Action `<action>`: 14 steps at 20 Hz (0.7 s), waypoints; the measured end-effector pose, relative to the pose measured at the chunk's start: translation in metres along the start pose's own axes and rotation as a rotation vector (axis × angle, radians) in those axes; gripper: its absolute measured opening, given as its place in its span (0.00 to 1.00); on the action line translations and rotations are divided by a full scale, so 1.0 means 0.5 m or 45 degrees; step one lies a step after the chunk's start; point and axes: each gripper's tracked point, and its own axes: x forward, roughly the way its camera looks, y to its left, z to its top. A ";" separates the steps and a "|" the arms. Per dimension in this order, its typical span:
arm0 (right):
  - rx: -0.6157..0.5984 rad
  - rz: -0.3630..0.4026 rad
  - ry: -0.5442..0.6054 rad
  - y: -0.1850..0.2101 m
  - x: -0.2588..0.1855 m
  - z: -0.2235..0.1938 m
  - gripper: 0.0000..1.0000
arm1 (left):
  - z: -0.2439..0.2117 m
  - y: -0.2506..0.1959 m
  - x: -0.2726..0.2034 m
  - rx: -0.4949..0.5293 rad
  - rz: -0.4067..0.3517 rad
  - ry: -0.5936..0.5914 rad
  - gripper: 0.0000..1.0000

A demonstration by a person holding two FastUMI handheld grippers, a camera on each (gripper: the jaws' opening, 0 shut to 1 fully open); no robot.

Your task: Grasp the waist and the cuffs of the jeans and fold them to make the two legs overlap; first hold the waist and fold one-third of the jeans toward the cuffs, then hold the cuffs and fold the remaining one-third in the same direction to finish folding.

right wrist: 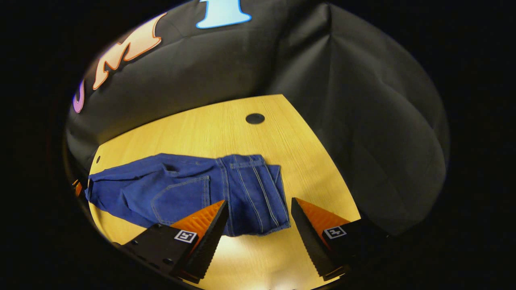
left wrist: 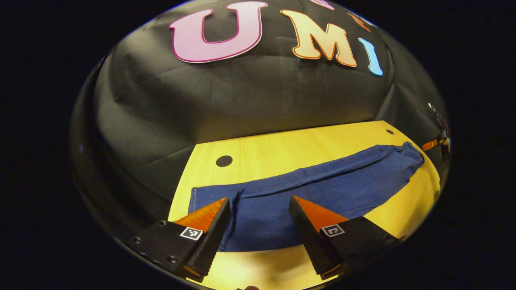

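Left gripper (left wrist: 259,207) over the cuff end, fingers apart, nothing between them. Right gripper (right wrist: 258,209) over the waist end, fingers likewise apart and empty. Jeans (left wrist: 306,187) beyond both, lying lengthwise across the table (left wrist: 282,149), near its front edge.

Likely trouble: pinching only the top layer at waist or cuffs, so the lower leg stays behind and the fold skews. Uneven lifts by the two grippers could drag the cloth off the front edge.

Dark blue denim, pale stitching, back pocket (right wrist: 181,197) up, rumpled near the seat, legs flatter.
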 end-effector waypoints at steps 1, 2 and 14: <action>0.005 0.014 0.020 -0.005 0.015 -0.013 0.98 | -0.005 -0.016 -0.011 -0.030 0.008 -0.001 0.91; 0.012 0.028 0.037 -0.009 0.028 -0.027 0.98 | -0.009 -0.030 -0.024 -0.052 0.018 -0.001 0.91; 0.079 0.134 0.029 -0.008 0.064 -0.068 0.94 | -0.025 -0.088 -0.130 -0.147 0.173 -0.009 0.90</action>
